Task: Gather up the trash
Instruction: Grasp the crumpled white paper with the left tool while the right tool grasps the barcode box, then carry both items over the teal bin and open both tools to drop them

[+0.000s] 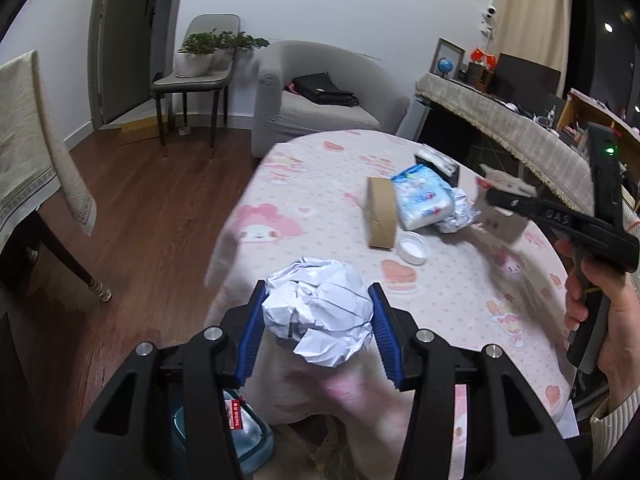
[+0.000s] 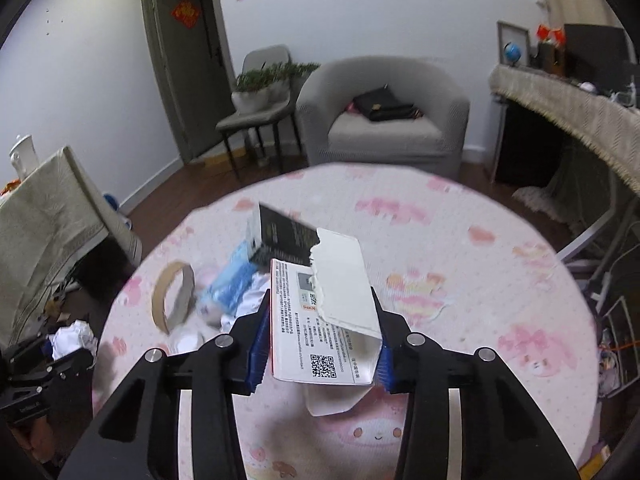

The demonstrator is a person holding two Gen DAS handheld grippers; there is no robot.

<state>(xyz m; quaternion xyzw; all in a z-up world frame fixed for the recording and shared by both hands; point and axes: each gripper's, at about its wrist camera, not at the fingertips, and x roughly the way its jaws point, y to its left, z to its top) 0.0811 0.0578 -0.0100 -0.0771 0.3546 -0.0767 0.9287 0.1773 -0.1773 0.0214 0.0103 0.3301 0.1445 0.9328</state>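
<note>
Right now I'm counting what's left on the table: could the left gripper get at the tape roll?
Probably not yet: the left gripper is shut on a crumpled paper ball. The tape roll itself stands uncovered ahead.

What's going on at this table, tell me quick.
A person is clearing trash off the pink-clothed table with a handheld gripper in each hand. The left gripper is shut on a crumpled paper ball. The right gripper is shut on a torn white carton with printed codes. A tape roll, a blue tissue pack, crumpled foil and a white lid lie on the table.
</note>
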